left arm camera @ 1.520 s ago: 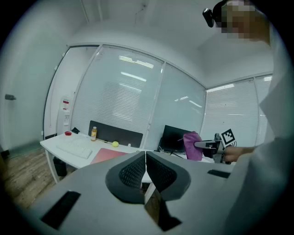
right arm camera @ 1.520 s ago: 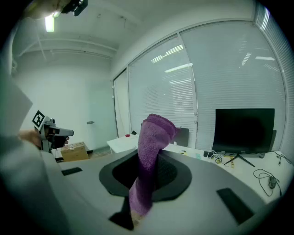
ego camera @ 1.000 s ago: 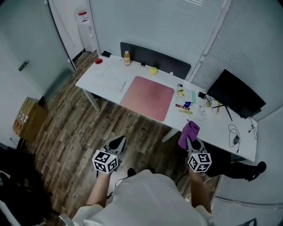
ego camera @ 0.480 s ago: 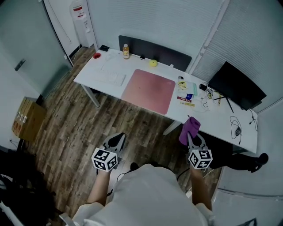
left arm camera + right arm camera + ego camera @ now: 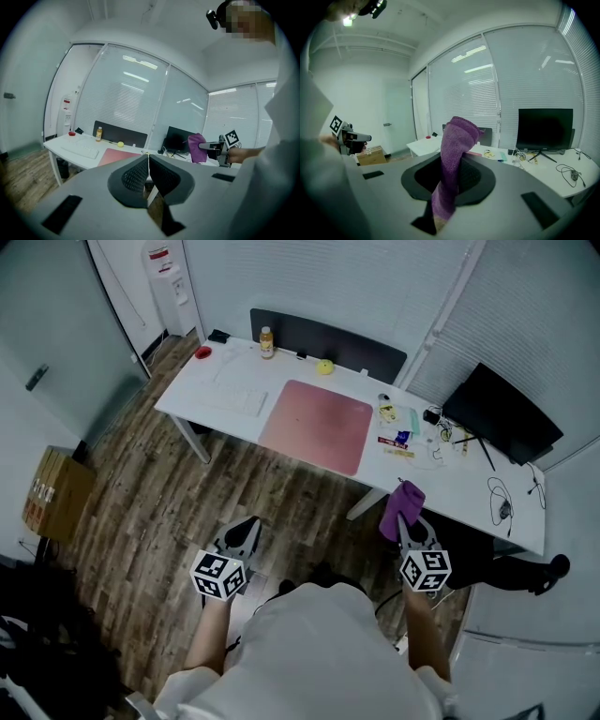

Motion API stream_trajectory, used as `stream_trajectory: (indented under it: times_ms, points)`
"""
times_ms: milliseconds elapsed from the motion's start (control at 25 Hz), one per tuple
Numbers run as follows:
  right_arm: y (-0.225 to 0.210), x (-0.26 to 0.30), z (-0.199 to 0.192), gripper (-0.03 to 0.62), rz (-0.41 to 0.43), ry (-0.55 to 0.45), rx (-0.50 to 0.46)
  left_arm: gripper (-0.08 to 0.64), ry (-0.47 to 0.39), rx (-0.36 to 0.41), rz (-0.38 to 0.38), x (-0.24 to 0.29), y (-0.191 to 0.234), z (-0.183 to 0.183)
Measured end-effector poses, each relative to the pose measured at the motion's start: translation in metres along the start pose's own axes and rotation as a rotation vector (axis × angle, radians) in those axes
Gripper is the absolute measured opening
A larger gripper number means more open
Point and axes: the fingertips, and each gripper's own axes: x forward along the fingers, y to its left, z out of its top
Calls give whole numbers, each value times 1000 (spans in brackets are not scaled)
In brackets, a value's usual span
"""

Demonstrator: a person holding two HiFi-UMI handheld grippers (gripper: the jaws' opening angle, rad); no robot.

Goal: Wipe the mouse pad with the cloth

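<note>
A pink mouse pad lies flat in the middle of a long white desk. My right gripper is shut on a purple cloth, held over the floor in front of the desk's near edge. The cloth sticks up between the jaws in the right gripper view. My left gripper hangs over the wood floor, well short of the desk, shut with nothing in it. In the left gripper view its pads meet, and the mouse pad shows beyond.
On the desk stand a white keyboard, a bottle, a yellow ball, small items and cables right of the pad, and a black monitor. A cardboard box sits on the floor at left.
Both grippers stay in about the same place with the cloth still held. The desk has drifted slightly up in the head view.
</note>
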Motion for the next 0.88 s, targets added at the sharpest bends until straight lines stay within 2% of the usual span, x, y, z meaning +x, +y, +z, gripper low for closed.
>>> stream_trajectory:
  times_ms: [400, 880]
  points:
    - [-4, 36, 2, 75, 26, 11, 9, 20, 15, -13, 13, 25, 12, 0]
    - [-40, 131, 7, 75, 62, 56, 37, 20, 70, 8, 29, 99, 48, 15]
